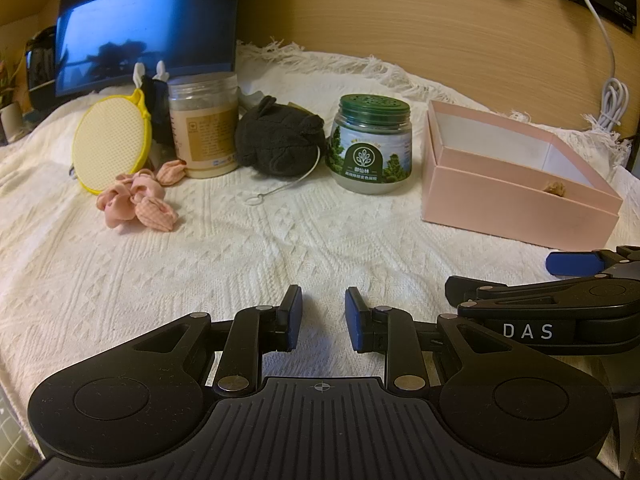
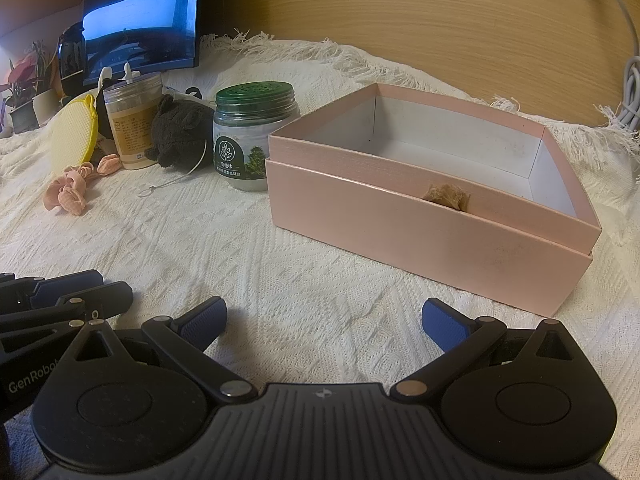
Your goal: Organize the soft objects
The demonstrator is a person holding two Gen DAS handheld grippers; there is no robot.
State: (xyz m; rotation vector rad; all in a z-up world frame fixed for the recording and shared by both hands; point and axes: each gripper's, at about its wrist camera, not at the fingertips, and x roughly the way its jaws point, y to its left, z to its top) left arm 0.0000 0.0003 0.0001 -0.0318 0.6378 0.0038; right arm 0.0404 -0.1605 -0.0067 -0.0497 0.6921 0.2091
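A pink box (image 1: 516, 200) (image 2: 420, 232) stands open at the right, with a small tan soft thing (image 2: 446, 196) peeking over its near wall. A dark grey plush (image 1: 276, 140) (image 2: 178, 134) lies between two jars. A pink scrunchie (image 1: 136, 202) (image 2: 68, 194) lies at the left, next to a round yellow-rimmed sponge (image 1: 110, 146) (image 2: 74, 134). My left gripper (image 1: 323, 318) is open a little and empty, low over the cloth. My right gripper (image 2: 324, 320) is wide open and empty, in front of the box; it also shows at the right of the left wrist view (image 1: 576, 264).
A beige-label jar (image 1: 202, 126) (image 2: 134, 120) and a green-lidded jar (image 1: 370, 144) (image 2: 250, 136) stand in the row. A monitor (image 1: 148, 24) stands behind. A white cable (image 1: 612, 92) hangs at the right. A white knitted cloth (image 1: 280, 232) covers the table.
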